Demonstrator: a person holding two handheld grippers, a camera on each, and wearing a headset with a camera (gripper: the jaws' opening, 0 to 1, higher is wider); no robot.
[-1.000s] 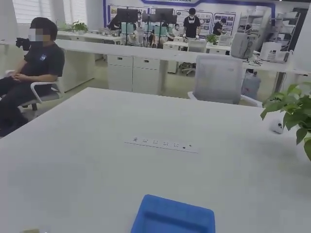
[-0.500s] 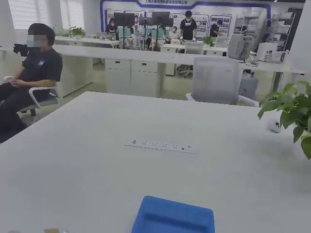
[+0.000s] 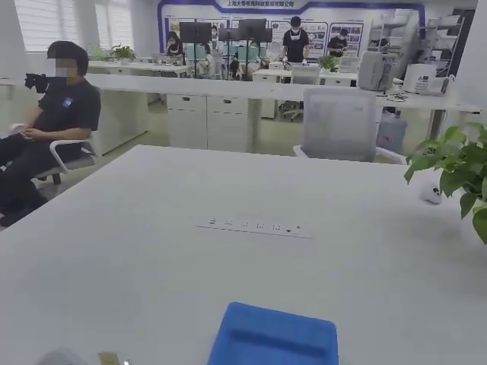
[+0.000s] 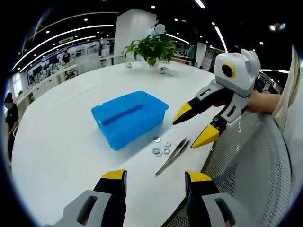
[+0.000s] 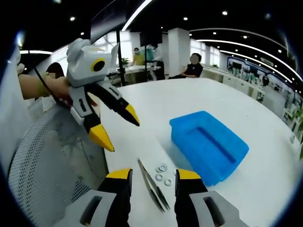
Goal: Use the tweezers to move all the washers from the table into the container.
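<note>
In the head view the blue container (image 3: pixel 274 334) sits by the broad counter's (image 3: pixel 228 266) near edge; in the left gripper view the left tongs (image 4: pixel 156 176) gape empty before the tweezers (image 4: pixel 173 156), which lie lengthwise along that edge, the washers (image 4: pixel 162 146) lying between them and the container; in the right gripper view the right tongs (image 5: pixel 153 173) are likewise spread and empty.

A blue container (image 3: pixel 274 334) sits on the white table (image 3: pixel 152 258), near its front edge. A power strip (image 3: pixel 255 226) lies beyond it and a plant (image 3: pixel 456 171) stands at the right. At bottom left is a pale shape (image 3: pixel 62 357), too blurred to name.
</note>
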